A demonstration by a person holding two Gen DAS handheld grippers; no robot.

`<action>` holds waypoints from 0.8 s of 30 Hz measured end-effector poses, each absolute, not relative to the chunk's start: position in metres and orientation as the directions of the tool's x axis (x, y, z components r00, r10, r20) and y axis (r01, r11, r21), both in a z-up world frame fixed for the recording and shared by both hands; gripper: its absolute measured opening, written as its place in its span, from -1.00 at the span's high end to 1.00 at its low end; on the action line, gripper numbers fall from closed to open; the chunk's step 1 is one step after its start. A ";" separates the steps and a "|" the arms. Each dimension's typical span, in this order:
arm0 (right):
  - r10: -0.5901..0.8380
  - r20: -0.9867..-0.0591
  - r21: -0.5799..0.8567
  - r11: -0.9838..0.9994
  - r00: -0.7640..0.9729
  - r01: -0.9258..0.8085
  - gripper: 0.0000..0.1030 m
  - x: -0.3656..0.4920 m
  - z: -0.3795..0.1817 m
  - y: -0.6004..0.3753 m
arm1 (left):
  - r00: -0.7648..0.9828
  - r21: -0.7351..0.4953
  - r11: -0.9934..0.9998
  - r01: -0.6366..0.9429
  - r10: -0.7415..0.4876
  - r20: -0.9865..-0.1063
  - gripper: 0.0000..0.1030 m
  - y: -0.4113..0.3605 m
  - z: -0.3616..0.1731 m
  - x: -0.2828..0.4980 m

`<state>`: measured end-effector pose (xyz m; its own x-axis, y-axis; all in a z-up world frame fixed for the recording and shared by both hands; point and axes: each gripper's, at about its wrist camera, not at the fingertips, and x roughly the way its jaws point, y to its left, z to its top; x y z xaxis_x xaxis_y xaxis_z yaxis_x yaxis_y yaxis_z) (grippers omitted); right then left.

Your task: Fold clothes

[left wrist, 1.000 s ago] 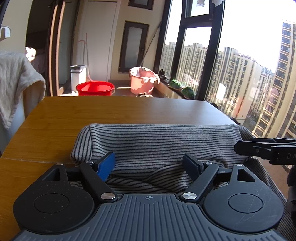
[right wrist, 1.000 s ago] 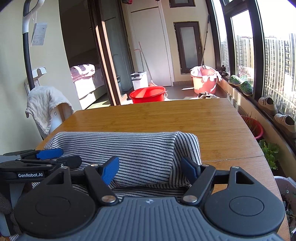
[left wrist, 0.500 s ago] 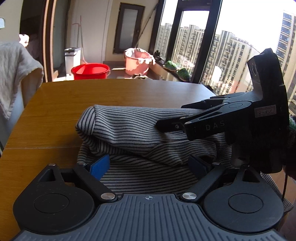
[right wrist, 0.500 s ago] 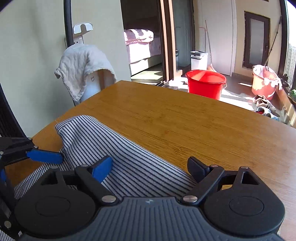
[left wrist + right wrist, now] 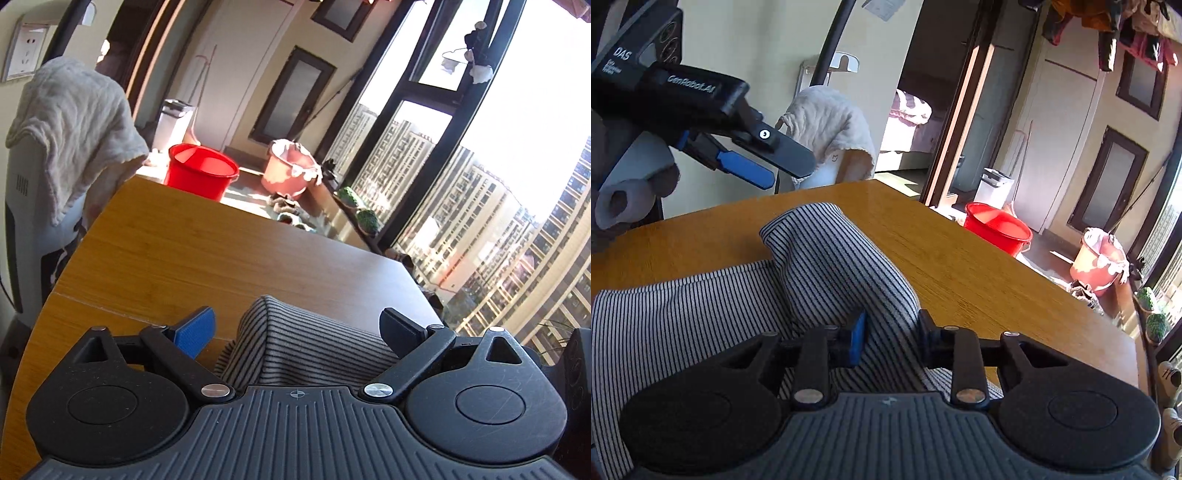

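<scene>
Fingers of the right gripper (image 5: 892, 338) have just been closing and are now pinching a raised fold of the striped garment (image 5: 827, 266) between the 2 pads. That fold is rising as a rounded ridge straight ahead of the jaws, while the rest of the cloth is spreading flat to their left on the wooden table (image 5: 979, 266). The left gripper (image 5: 783, 168) has just been opening; it is hanging spread and empty above the table's far left, clear of the fabric. Beyond, a cream towel (image 5: 831, 118) is draping over a chair.
</scene>
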<state>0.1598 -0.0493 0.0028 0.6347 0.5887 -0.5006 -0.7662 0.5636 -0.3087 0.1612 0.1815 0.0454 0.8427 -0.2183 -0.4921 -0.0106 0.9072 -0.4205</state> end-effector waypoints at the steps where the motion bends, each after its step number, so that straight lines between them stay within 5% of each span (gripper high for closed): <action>1: 0.587 -0.474 -0.369 0.543 0.656 -0.754 0.45 0.143 -0.003 -0.048 | 0.833 -0.413 0.911 -0.003 -0.226 -0.506 -0.93 0.176 0.042 0.166; 7: 0.573 -0.426 -0.542 0.459 0.700 -0.704 0.45 0.088 -0.021 -0.053 | 0.808 -0.270 0.963 -0.016 -0.147 -0.571 -0.82 0.142 0.023 0.177; 9: 0.552 -0.441 -0.481 0.521 0.708 -0.705 0.40 0.091 -0.005 -0.070 | 0.810 -0.248 0.969 -0.012 -0.136 -0.570 -0.69 0.140 0.021 0.168; 12: 0.503 -0.441 -0.286 0.706 0.744 -0.648 -0.26 0.109 0.026 -0.105 | 0.813 -0.222 0.975 0.000 -0.129 -0.567 -0.67 0.137 0.020 0.154; 13: 0.476 -0.443 -0.192 0.777 0.759 -0.600 -0.31 0.120 0.035 -0.120 | 0.814 -0.218 0.976 0.002 -0.128 -0.567 -0.67 0.136 0.020 0.149; 18: 0.488 -0.576 0.278 0.871 0.656 -0.404 -0.30 0.176 0.028 -0.179 | 0.809 -0.219 0.976 0.007 -0.135 -0.573 -0.69 0.133 0.018 0.132; 24: 0.489 -0.623 0.311 0.871 0.611 -0.380 -0.28 0.169 -0.010 -0.190 | 0.826 -0.349 0.935 -0.061 -0.150 -0.544 -0.88 0.167 0.034 0.124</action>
